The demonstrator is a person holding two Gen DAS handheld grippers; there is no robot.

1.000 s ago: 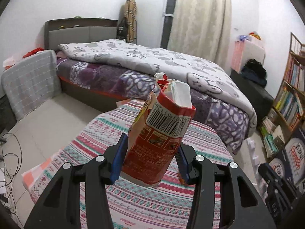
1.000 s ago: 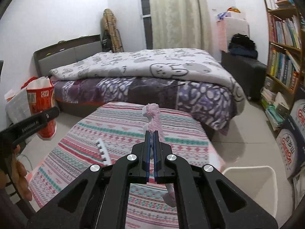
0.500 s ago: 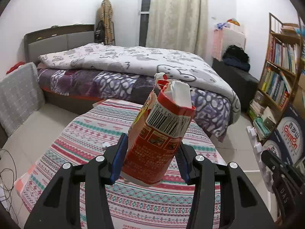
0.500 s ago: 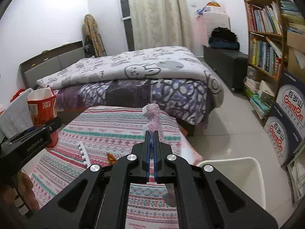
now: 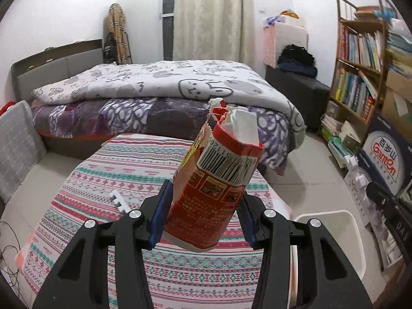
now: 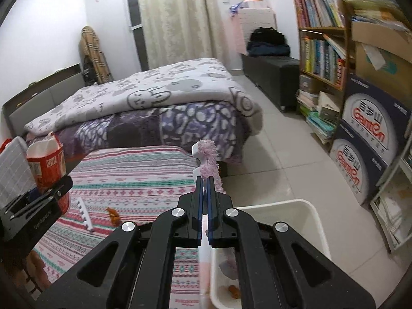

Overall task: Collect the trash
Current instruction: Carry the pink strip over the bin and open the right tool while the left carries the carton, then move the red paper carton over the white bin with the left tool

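Left wrist view: the left gripper has its blue pads pressed on both sides of a torn red paper packet with a barcode, holding it upright above the striped pink, teal and white cloth-covered table. A white toothed plastic strip lies on the cloth to the left. A white rectangular plastic bin stands on the floor at near right, beside the table.

Right wrist view: the right gripper is closed narrow on a slim pink fuzzy-topped stick, which juts above the pads. A small orange scrap lies on the cloth at near left. The bin sits directly below the gripper and holds a few scraps. The bed with a grey patterned quilt lies beyond.
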